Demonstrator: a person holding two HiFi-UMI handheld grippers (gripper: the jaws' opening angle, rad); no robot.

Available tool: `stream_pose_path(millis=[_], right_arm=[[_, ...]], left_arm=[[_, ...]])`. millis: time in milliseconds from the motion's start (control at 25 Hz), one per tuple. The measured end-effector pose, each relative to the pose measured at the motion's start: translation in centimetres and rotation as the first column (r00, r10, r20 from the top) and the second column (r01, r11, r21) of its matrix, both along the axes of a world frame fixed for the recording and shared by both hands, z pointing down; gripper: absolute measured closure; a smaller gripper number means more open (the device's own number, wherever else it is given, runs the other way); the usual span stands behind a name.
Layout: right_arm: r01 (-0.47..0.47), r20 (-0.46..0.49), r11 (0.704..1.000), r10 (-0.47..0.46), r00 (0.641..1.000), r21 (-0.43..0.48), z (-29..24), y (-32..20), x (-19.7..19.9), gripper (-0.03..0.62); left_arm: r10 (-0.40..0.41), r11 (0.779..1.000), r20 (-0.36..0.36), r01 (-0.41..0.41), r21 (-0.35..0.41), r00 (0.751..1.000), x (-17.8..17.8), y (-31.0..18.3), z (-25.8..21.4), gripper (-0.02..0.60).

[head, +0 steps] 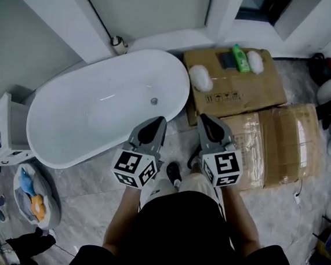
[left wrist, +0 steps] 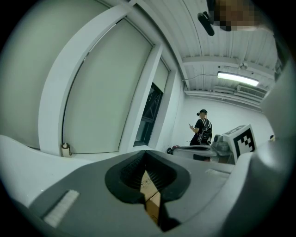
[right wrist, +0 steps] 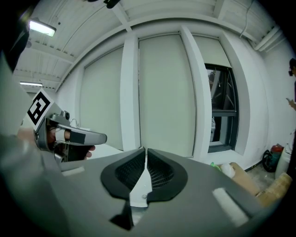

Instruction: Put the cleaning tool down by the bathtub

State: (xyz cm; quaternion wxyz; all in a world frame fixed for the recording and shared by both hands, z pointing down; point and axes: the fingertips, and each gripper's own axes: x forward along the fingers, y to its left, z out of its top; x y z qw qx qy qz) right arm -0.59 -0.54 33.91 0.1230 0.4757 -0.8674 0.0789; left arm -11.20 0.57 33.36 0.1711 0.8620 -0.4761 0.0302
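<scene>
Tongs in both my hands — my left gripper [head: 158, 121] and my right gripper [head: 206, 118] — are pressed together, pinching nothing, near the white oval bathtub [head: 85, 121].

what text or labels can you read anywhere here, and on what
No word or number reads clearly.
On the cardboard box: a row of dark printed symbols, too small to read.
On the green bottle: label too small to read.
Cubes on the left gripper and right gripper: black-and-white square patterns, not letters.
</scene>
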Motion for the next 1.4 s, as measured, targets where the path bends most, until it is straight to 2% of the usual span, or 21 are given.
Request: stream_pose_path(millis=[400,800,1400], right_arm=[[0.028,0.026,0.998,-0.029,0.999,0.059,-4.5,0.9,-0.8,0.586],[0.051,0.053,0.996,-0.055,0.997,0.078,-7.1,2.2,-1.8,0.588],[0.068,0.049,0.996,-0.072,0.996,0.065,-7.4,2.5,-3.5,0.588]], left_arm=[[0.023,0.998,-0.002,-0.022,0.067,1.000,1.7,0.6,-3.2,0.583],[0.023,0.992,-0.001,-0.023,0.127,1.000,1.8,1.5,-6.2,0.583],[-0.006,0.993,0.011,0.004,0.117,1.000,-0.5,1.4,-6.2,0.583]])
